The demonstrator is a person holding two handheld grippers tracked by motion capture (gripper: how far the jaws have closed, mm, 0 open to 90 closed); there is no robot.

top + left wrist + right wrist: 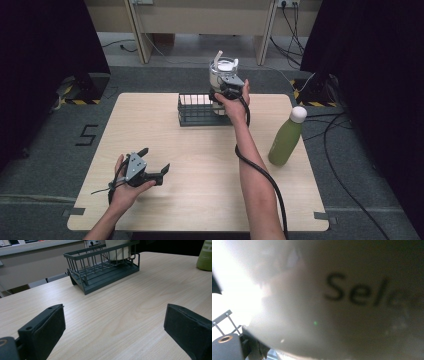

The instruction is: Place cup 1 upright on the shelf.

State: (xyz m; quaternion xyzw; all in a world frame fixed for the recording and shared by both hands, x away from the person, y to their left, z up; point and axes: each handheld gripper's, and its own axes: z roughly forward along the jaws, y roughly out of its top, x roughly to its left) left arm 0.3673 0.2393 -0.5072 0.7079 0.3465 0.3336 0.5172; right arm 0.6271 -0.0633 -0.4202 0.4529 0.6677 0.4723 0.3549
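A white lidded cup (222, 70) with a straw stands up out of the right end of a dark wire basket (192, 117) at the table's far side. My right gripper (225, 92) is shut on the cup's side, the hand reaching from the front. In the right gripper view the cup's wall (337, 302) is very close and blurred, with dark lettering on it. I cannot tell whether the cup rests on the basket floor. My left gripper (156, 159) lies low at the table's near left, open and holding nothing (113, 322). It faces the basket (100, 277) and the cup (118, 250).
A green bottle (287, 137) with a white cap stands upright at the right side of the table, also seen at the left gripper view's top right corner (205, 255). Bare wooden tabletop (200, 165) lies between my two hands. Dark curtains hang on both sides.
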